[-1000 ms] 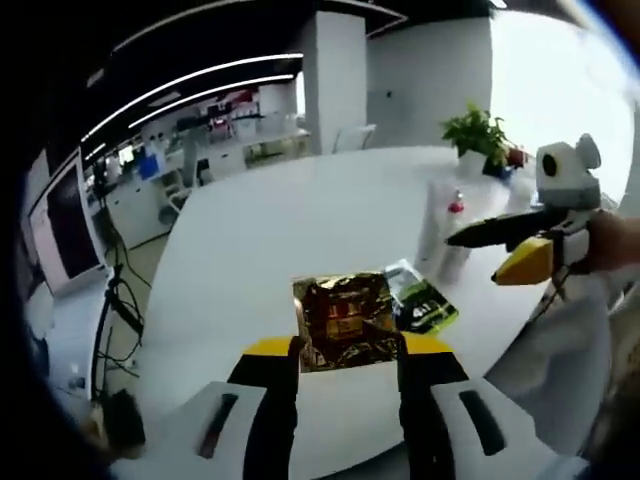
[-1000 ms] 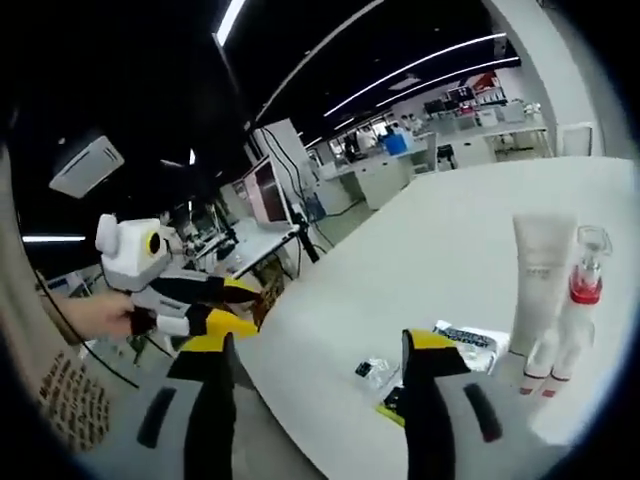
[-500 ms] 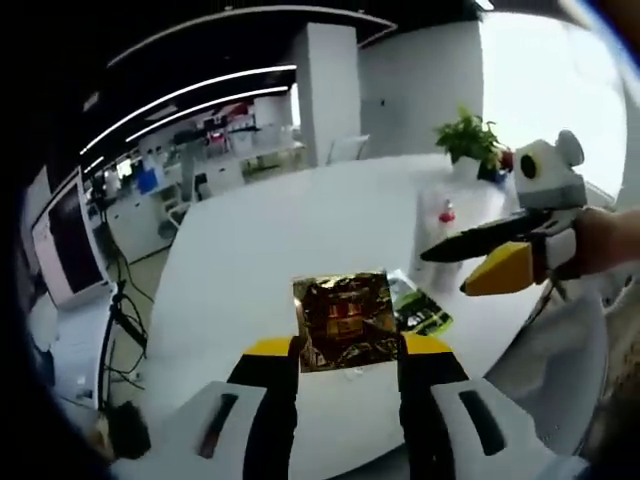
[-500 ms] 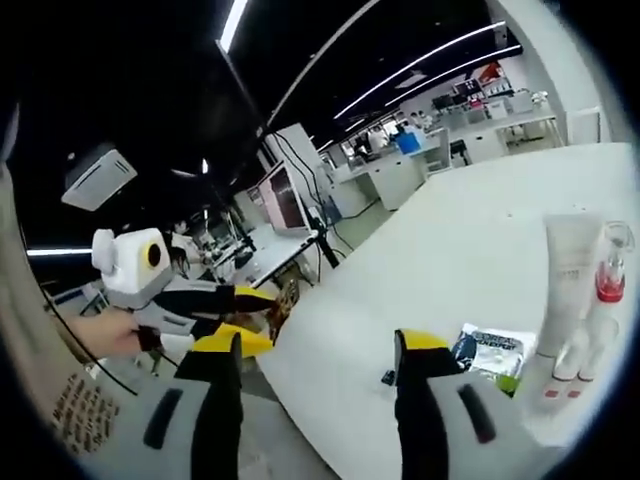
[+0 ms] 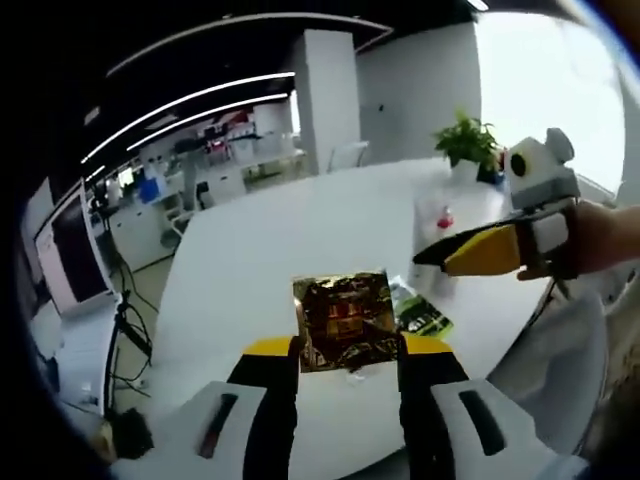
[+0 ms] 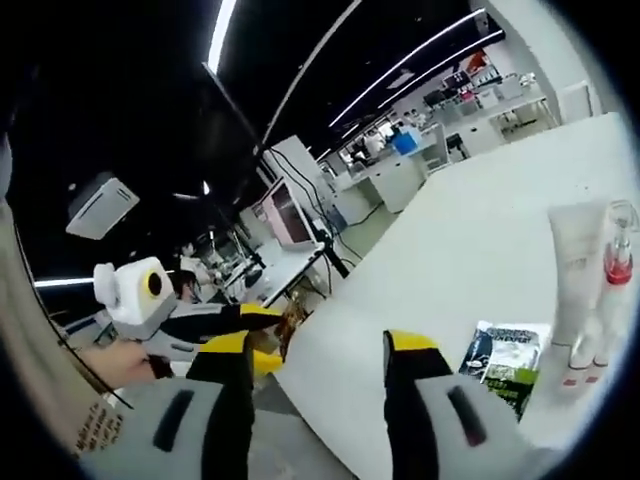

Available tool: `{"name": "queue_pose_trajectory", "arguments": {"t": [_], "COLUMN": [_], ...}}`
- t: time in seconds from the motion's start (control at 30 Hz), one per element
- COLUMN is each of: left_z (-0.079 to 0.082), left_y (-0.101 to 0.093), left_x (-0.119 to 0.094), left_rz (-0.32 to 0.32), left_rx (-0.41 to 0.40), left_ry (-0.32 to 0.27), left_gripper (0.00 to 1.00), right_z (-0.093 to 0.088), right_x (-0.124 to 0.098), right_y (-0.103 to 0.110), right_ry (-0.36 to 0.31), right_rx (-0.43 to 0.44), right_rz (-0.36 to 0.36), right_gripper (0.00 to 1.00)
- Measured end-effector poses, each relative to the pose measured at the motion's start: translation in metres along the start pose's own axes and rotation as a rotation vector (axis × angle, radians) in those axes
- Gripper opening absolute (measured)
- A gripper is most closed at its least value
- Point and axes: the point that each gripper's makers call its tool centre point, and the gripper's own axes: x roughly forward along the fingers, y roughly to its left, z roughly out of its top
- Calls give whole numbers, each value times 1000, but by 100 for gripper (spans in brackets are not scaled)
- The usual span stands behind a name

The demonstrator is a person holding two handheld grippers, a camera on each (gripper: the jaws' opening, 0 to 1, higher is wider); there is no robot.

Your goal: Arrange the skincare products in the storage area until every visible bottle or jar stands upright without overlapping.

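Note:
My left gripper (image 5: 348, 350) is shut on a crinkled gold foil packet (image 5: 345, 320), held above the near part of the white table (image 5: 300, 230). On the table behind it lies a green and black sachet (image 5: 422, 316). Further back stand a white tube (image 5: 432, 225) and a clear bottle with a red collar (image 5: 447, 215). My right gripper (image 5: 440, 256) comes in from the right, held by a hand. In the right gripper view my right gripper (image 6: 318, 345) is open with nothing between its jaws. The white tube (image 6: 574, 265), red-collared bottle (image 6: 616, 262) and sachet (image 6: 508, 360) sit at the right.
A potted plant (image 5: 470, 140) stands at the table's far side. Two small red-capped vials (image 6: 580, 358) stand before the tube. Beyond the table edge are desks with monitors (image 6: 285, 215). The left gripper with the gold packet (image 6: 290, 322) hovers off the table's near edge.
The right gripper has swung up and leftward in the left gripper view. The right gripper view has turned, sliding the products toward its right edge. The left gripper still holds the gold packet.

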Motion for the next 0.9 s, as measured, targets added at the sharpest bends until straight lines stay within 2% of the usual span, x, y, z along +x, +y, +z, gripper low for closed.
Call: {"name": "queue_pose_trajectory", "arguments": {"t": [0.2, 0.37, 0.53, 0.6, 0.77, 0.9], "left_z": [1, 0, 0, -1, -2, -5], "left_y": [-2, -4, -7, -9, -10, -12], "left_x": [0, 1, 1, 2, 4, 6], "left_rz": [4, 2, -9, -17, -25, -42], "left_rx": [49, 75, 81, 85, 80, 64], "left_ry": [6, 12, 12, 20, 27, 32], "left_gripper": [36, 36, 36, 36, 37, 35], "right_z": [-3, -10, -11, -12, -14, -13], "right_x": [14, 28, 31, 30, 30, 29], "right_y": [9, 13, 15, 13, 12, 9], "right_ry": [20, 57, 63, 64, 70, 70], "right_rx": [34, 47, 51, 55, 78, 62], "right_rz": [40, 64, 74, 74, 69, 54], "right_gripper": [32, 25, 11, 2, 2, 1]}}
